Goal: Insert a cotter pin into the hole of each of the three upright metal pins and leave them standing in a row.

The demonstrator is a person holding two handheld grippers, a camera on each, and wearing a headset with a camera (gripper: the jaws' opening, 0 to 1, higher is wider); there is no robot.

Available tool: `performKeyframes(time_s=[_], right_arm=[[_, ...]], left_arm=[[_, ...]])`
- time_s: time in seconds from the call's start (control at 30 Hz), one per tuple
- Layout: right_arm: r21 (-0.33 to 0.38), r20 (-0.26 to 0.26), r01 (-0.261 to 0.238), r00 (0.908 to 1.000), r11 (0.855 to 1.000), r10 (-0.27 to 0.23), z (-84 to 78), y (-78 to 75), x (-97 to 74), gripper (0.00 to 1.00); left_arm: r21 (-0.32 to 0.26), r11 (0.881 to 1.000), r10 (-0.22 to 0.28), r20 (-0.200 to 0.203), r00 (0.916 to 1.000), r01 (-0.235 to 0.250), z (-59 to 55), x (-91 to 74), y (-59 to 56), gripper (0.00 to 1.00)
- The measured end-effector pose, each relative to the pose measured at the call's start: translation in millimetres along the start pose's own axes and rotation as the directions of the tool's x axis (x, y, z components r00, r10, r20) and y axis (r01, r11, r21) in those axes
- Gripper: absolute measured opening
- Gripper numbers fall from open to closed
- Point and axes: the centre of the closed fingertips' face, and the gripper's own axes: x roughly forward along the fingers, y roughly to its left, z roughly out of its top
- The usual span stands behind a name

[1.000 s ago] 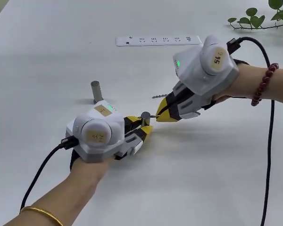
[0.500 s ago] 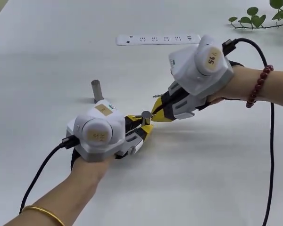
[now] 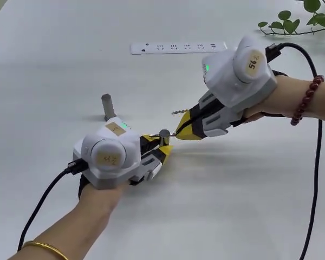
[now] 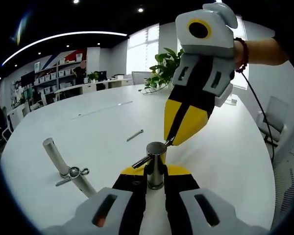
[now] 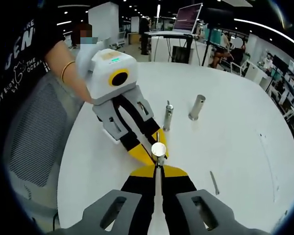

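- The white surface [image 3: 233, 206] carries everything; both grippers meet near its middle.
- The left gripper [image 3: 161, 143] comes in from the person's near left. Its fingers are clamped on the lower part of an upright metal pin [image 3: 164, 135], steadying it; the left gripper view shows that pin [image 4: 156, 164] standing between the two yellow tips.
- The right gripper [image 3: 180, 132] reaches in from the right and points at the pin's side. Its fingers are pinched together on a cotter pin [image 3: 173, 134].
- The relation that matters: the cotter pin lies roughly level, its long axis crossing the pin's upright axis. The pin sits straight ahead of the right gripper [image 5: 158, 170], just beyond its tips. In the left gripper view the cotter pin's free end [image 4: 140, 161] juts out on the pin's far side, so it looks partly threaded. My judgement is that a straight push along that axis is what is left.
- A second metal pin [image 3: 108, 106] stands apart, behind the left gripper.
- A loose cotter pin [image 3: 181, 112] lies flat on the surface, beyond the right gripper's tips.
- Against a second ago: the right gripper's tips stand closer to the held pin, with less cotter pin showing between them. The left gripper and its pin keep the same pose. The slight shift of the whole scene is the headset moving.
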Motion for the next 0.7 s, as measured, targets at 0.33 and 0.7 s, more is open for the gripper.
performKeyframes(time_s=[0.33, 0.7], right_arm=[[-0.016, -0.003, -0.007, 1.0, 1.0, 0.007, 1.2, -5.0, 2.8, 0.0], [-0.01, -0.006, -0.003, 1.0, 1.0, 0.003, 0.2, -5.9, 5.2, 0.0]], left_arm=[[-0.002, 1.0, 0.002, 0.0, 1.0, -0.002, 0.0, -0.2, 0.0, 0.1], [0.002, 1.0, 0.005, -0.002, 1.0, -0.005, 0.1, 0.0, -0.1, 0.1]])
